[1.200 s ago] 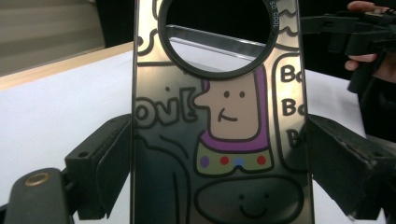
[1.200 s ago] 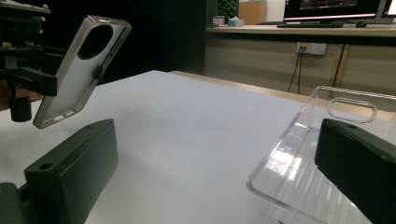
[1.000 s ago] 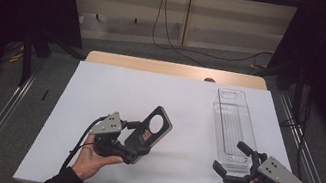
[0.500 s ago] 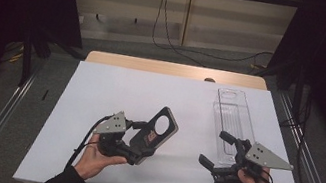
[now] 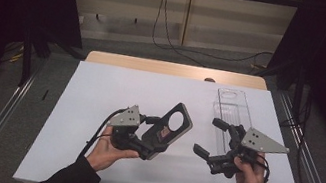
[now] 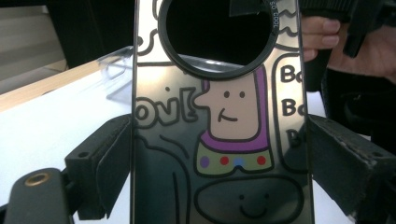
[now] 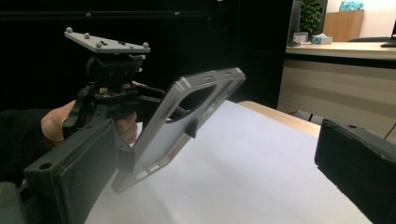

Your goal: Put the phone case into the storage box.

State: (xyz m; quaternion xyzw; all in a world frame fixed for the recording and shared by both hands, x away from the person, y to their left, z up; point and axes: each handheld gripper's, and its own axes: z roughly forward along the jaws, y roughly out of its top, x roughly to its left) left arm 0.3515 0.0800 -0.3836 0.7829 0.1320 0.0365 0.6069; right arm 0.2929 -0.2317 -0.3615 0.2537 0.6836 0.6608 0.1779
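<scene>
A white table (image 5: 101,85) stands before dark curtains. The left gripper (image 5: 142,141) pinches the phone case (image 5: 169,128) by its long edges, tilted above the table. The case looks light, thin, glossy, probably slippery. The right gripper (image 5: 211,138) is spread, empty.

1. The phone case (image 5: 168,129) is dark and glossy, with a large round camera hole near its far end.
2. Its printed face (image 6: 219,140) shows a cartoon figure in purple with coloured dots and outlined lettering.
3. It is held off the table, tilted, hole end raised toward the far right, over the table's middle nearer the front edge.
4. Its long edges are clamped.
</scene>
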